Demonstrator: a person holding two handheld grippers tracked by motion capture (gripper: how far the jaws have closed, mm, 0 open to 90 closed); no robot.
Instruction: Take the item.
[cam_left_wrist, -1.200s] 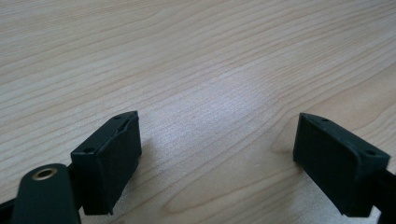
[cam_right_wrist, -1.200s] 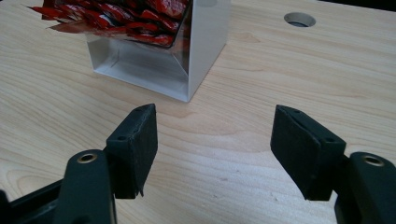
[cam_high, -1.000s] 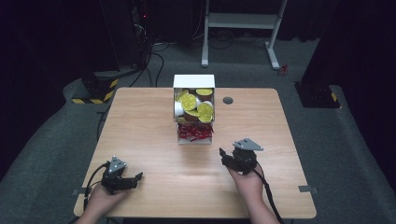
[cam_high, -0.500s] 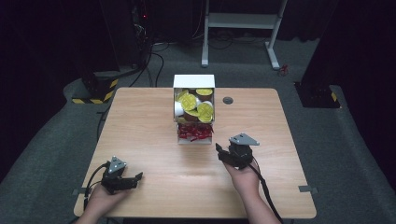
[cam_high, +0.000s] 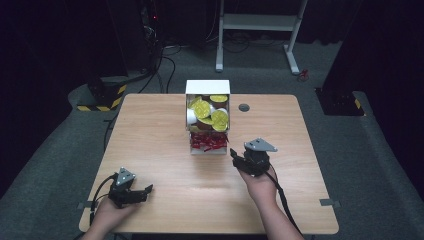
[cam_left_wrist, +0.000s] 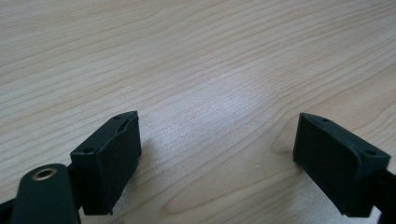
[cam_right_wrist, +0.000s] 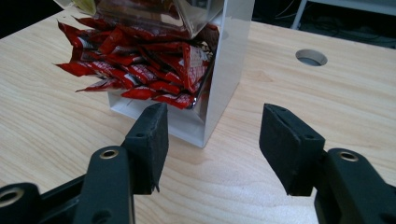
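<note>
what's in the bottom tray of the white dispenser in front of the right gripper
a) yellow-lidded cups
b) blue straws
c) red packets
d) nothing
c: in the right gripper view, a heap of red packets fills the bottom tray of the white dispenser, spilling over its front edge just beyond the open right gripper; the yellow-lidded cups sit in the section above.

The left hand-held gripper (cam_high: 142, 191) lies low at the near left, gripped by the left hand (cam_high: 111, 212), its jaws spread wide with nothing between them. The right hand-held gripper (cam_high: 236, 159), carried by the right hand (cam_high: 261, 185), points forward; its jaws have just been closing, partly apart and empty.
</note>
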